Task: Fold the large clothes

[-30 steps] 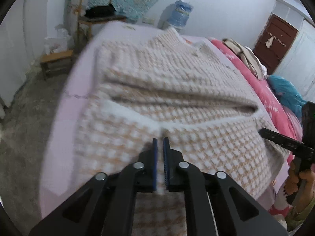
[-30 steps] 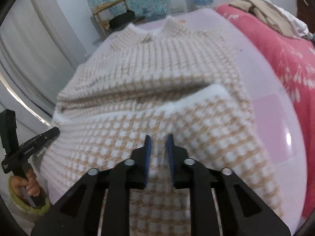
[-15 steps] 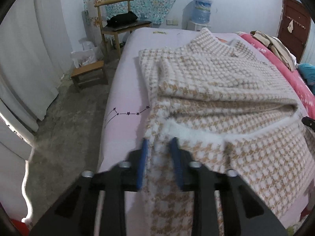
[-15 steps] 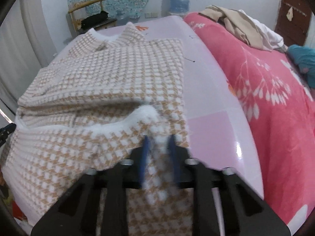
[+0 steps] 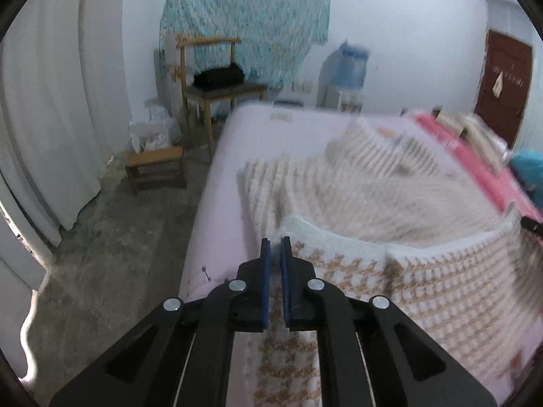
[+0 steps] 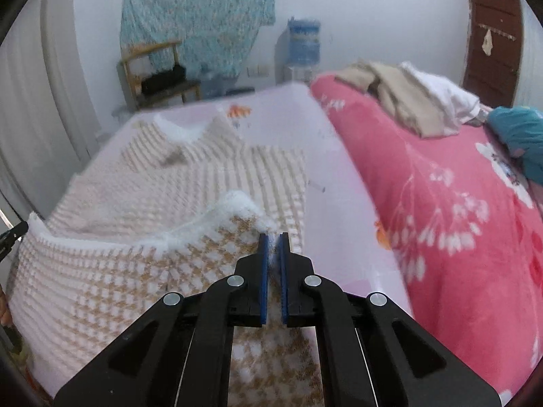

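**Hem pinched at both corners**

Left gripper (image 5: 275,247) and right gripper (image 6: 273,242) each clamp the white hem of the houndstooth sweater (image 6: 142,210), raised over the lilac bed (image 5: 220,203). Far collar motion-blurred; lower fabric hidden behind fingers.

Left gripper (image 5: 274,249) and right gripper (image 6: 273,245): matte black angular linkage arms, silver round rivets at pivots, flat blue-padded fingers (image 5: 265,288).
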`<state>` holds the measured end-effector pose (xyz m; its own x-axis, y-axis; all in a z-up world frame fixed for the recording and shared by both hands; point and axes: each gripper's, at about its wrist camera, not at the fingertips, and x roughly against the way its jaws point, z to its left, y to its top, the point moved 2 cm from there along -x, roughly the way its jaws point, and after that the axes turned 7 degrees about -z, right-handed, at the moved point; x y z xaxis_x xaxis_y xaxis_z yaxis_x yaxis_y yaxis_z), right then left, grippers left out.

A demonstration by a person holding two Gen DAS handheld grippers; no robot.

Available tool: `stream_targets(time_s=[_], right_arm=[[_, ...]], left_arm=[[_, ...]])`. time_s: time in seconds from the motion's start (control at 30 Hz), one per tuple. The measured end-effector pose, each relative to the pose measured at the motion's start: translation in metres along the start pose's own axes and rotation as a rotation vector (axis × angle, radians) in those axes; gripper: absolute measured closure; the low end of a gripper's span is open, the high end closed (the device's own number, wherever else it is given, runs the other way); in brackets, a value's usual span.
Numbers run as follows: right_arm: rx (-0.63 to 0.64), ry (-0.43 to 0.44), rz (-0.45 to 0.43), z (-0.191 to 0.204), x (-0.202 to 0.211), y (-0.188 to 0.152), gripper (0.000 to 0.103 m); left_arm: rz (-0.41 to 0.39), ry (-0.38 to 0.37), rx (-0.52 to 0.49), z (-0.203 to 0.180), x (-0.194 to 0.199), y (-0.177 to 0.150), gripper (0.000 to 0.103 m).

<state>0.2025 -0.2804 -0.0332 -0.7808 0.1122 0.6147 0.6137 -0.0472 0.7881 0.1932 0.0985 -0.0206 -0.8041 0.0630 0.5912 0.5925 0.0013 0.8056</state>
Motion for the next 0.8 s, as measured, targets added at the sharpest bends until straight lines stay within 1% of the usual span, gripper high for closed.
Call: stream_targets(time_s=[0.03,0.1,0.17,0.23,0.27,0.3,0.37,0.43,0.47,0.5,0.53,0.63,0.67,0.7,0.73,0.77,0.8], right_arm=[[-0.002,-0.002,0.032,-0.001,-0.015,-0.007,0.099],[-0.001,0.003,0.083,-0.001,-0.036,-0.02,0.098],[-0.01,0.002,0.08,-0.003,-0.039,-0.023,0.095],[-0.013,-0.004,0.089,-0.005,-0.033,-0.018,0.081],[-0.026,-0.01,0.083,-0.006,-0.025,-0.015,0.066],[-0.038,0.006,0.063,-0.006,-0.013,-0.012,0.062],[-0.047,0.046,0.015,-0.003,0.012,-0.007,0.061],[-0.016,0.132,-0.014,0.012,0.034,-0.004,0.059],[0.01,0.204,-0.006,0.026,0.042,-0.006,0.059],[0.033,0.257,0.008,0.038,0.045,-0.009,0.06],[0.085,0.336,0.04,0.063,0.047,-0.016,0.062],[0.167,0.457,0.106,0.109,0.038,-0.034,0.073],[0.186,0.482,0.14,0.124,0.029,-0.042,0.077],[0.196,0.489,0.167,0.132,0.02,-0.048,0.078],[0.214,0.469,0.21,0.142,0.005,-0.057,0.08],[0.231,0.442,0.227,0.147,-0.006,-0.063,0.081],[0.232,0.444,0.209,0.149,-0.008,-0.063,0.081]], left_arm=[[0.037,0.017,-0.003,0.001,-0.013,-0.011,0.097],[0.034,0.028,-0.012,0.0,-0.019,-0.018,0.097],[0.022,0.039,-0.023,-0.002,-0.018,-0.02,0.097],[0.025,0.048,-0.034,-0.004,-0.017,-0.019,0.096],[0.028,0.048,-0.032,-0.004,-0.018,-0.019,0.096],[0.03,0.046,-0.028,-0.003,-0.018,-0.018,0.096],[0.032,0.043,-0.023,-0.003,-0.018,-0.018,0.096],[0.031,0.044,-0.024,-0.003,-0.017,-0.018,0.096],[0.03,0.045,-0.025,-0.003,-0.017,-0.018,0.096],[0.03,0.045,-0.026,-0.002,-0.017,-0.018,0.096],[0.031,0.045,-0.026,-0.002,-0.017,-0.018,0.096],[0.031,0.045,-0.023,-0.002,-0.018,-0.018,0.095],[0.031,0.045,-0.023,-0.002,-0.018,-0.018,0.094],[0.032,0.042,-0.017,-0.001,-0.017,-0.018,0.094],[0.033,0.043,-0.013,0.0,-0.018,-0.016,0.093],[0.028,0.048,-0.01,0.001,-0.015,-0.015,0.091],[0.011,0.061,-0.006,0.003,-0.007,-0.011,0.088]])
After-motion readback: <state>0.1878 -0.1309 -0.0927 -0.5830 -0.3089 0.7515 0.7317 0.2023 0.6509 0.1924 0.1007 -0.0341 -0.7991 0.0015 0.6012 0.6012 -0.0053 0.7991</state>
